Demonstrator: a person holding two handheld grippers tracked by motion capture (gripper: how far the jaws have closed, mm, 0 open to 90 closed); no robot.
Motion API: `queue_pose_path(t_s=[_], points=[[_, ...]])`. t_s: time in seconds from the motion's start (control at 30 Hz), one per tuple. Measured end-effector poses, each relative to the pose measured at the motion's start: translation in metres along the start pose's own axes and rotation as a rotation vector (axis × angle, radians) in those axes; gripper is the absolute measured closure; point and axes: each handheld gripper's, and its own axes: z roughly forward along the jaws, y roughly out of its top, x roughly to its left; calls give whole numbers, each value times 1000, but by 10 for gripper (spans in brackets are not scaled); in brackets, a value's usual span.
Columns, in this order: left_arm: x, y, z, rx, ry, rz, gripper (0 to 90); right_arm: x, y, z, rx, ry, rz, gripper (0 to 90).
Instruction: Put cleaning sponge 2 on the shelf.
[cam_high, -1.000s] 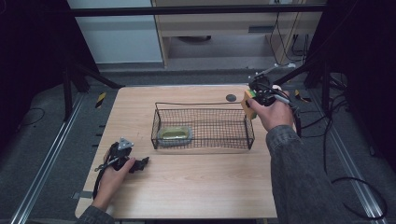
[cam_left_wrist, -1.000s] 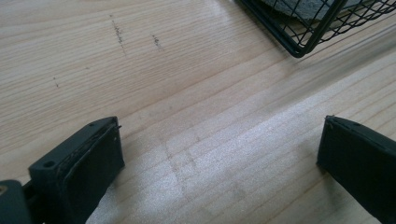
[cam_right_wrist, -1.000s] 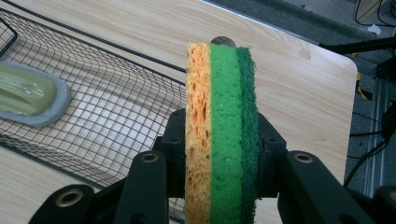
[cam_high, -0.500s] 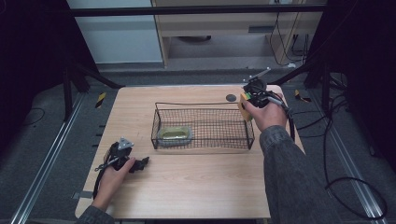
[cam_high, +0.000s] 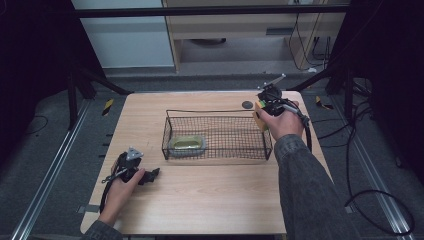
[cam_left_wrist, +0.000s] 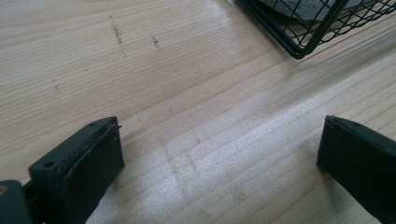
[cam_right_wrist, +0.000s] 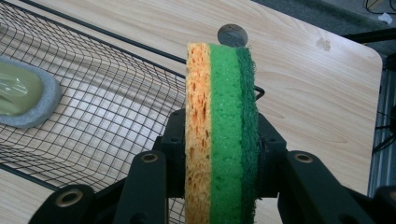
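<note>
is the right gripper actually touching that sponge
Touching. The right gripper view shows the right gripper with both black jaws pressed flat against the sides of the upright sponge, orange face on one side, dark green on the other, with no gap.

Sponge (cam_right_wrist: 221, 135): three bonded layers, orange porous foam, bright green foam, dark green scouring pad. Held on edge, upright, layers vertical, clamped between two black jaws across its thickness. Position: above the right end wall of the wire basket (cam_high: 218, 134), at the basket's far right corner, clear of the basket floor.
</note>
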Motion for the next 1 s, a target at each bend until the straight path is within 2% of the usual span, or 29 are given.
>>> queue_pose_path(t_s=[0.53, 0.77, 1.0], points=[[0, 0, 0, -1, -1, 1, 0, 5, -2, 20, 35, -3, -18, 645], [0, 0, 1, -3, -2, -2, 0, 6, -8, 31, 56, -7, -35, 645], [0, 0, 1, -3, -1, -2, 0, 5, -12, 39, 76, -5, -32, 644]])
